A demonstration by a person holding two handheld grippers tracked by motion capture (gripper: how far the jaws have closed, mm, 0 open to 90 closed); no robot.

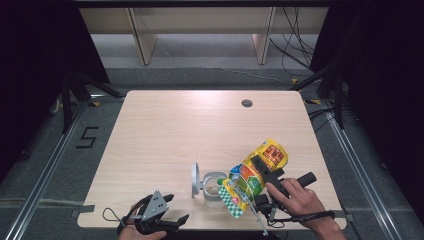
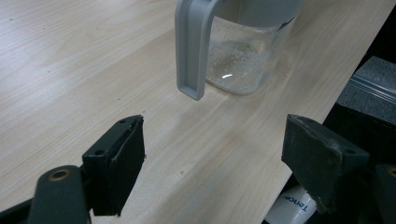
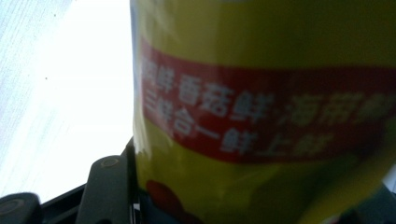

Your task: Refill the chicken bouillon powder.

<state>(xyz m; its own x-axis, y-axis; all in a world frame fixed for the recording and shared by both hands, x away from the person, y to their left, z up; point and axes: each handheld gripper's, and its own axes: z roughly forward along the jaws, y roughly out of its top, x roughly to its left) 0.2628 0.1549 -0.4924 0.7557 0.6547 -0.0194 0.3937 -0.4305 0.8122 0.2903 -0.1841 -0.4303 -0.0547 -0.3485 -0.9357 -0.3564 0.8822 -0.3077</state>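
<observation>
A yellow printed snack bag (image 1: 255, 172) lies tilted above the table's front right, and my right gripper (image 1: 259, 166) is shut on its middle. In the right gripper view the bag's red band with white print (image 3: 261, 116) sits right in front of the camera, and one black jaw is pressed to the bag's left side. A clear container (image 1: 214, 186) with its grey lid (image 1: 195, 180) standing open sits just left of the bag's green-checked end (image 1: 231, 202). My left gripper (image 1: 176, 209) stands open at the front edge. Ahead of this gripper (image 2: 219, 158) the container (image 2: 243, 60) holds a thin layer of white grains.
The wooden table (image 1: 175, 130) has a round cable hole (image 1: 246, 103) at its back right. Its front edge (image 2: 322, 93) runs close beside my left gripper. Black frame rails and cables lie on the floor around the table.
</observation>
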